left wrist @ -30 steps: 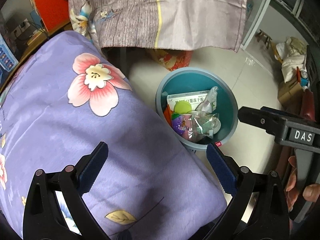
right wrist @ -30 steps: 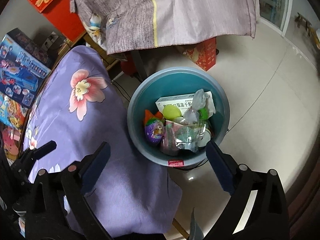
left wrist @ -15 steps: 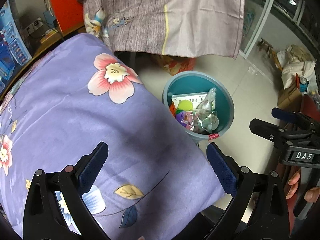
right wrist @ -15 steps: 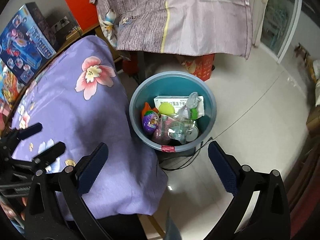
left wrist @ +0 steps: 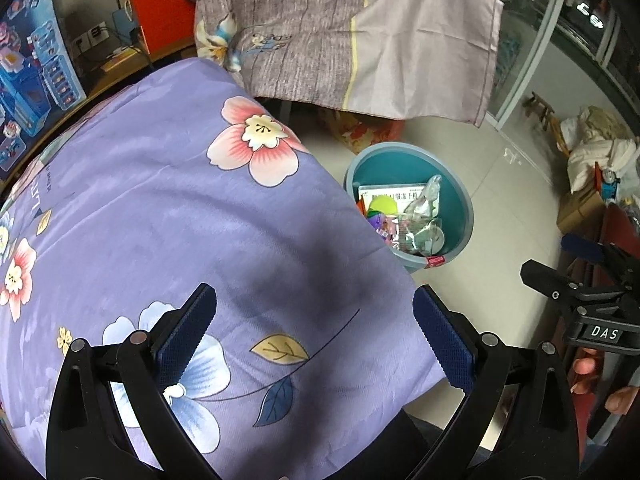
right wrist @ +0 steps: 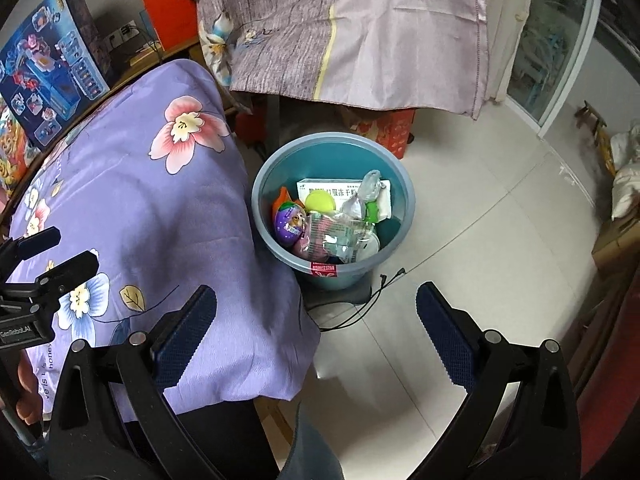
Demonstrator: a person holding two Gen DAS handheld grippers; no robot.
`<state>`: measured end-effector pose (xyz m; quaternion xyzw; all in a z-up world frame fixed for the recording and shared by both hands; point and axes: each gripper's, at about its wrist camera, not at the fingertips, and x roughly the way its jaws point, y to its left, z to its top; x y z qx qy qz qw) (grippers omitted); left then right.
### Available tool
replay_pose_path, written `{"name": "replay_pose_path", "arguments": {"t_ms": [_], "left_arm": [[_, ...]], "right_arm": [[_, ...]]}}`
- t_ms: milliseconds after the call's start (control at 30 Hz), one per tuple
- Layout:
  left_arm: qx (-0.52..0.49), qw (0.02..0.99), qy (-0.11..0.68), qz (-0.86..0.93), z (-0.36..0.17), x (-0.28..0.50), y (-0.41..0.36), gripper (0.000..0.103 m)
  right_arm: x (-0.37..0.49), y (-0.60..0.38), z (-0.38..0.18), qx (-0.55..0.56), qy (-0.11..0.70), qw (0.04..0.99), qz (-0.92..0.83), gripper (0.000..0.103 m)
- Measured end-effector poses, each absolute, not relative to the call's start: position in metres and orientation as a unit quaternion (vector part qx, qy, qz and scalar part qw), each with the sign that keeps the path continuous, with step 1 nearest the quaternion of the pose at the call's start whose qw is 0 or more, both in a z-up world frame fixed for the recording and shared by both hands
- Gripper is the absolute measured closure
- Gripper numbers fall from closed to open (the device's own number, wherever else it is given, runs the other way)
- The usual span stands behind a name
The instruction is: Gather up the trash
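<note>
A blue-grey bin (right wrist: 396,168) (left wrist: 466,204) stands on the tiled floor beside the table. In it lie a white box (right wrist: 344,193), a yellow-green ball (right wrist: 320,201), a purple egg toy (right wrist: 289,222) and clear plastic wrappers (right wrist: 340,240). My left gripper (left wrist: 316,328) hangs open and empty above the purple flowered tablecloth (left wrist: 160,220). My right gripper (right wrist: 316,328) is open and empty too, high over the floor near the bin. Each gripper shows at the edge of the other's view.
A grey-lilac cloth (right wrist: 360,32) drapes over furniture behind the bin, with a red box (right wrist: 394,132) under it. Toy boxes (right wrist: 48,68) stand at the table's far left. A black cable (right wrist: 372,300) lies on the floor by the bin. Bags and a carton (left wrist: 592,156) sit at far right.
Both grippers have risen and pulled back from the bin, so it looks smaller and more of the tablecloth shows. Both stayed open and empty.
</note>
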<state>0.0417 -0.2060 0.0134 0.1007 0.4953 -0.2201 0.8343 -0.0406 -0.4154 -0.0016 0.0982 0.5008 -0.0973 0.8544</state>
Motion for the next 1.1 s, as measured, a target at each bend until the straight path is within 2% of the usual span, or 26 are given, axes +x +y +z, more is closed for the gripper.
{"name": "replay_pose_path", "arguments": {"t_ms": [1100], "left_arm": [[0.095,0.836,0.491,-0.224,0.017,0.026,-0.191,0.004]], "right_arm": [[-0.049,-0.401,-0.002,0.095,0.504,0.853,-0.100,0.007]]}}
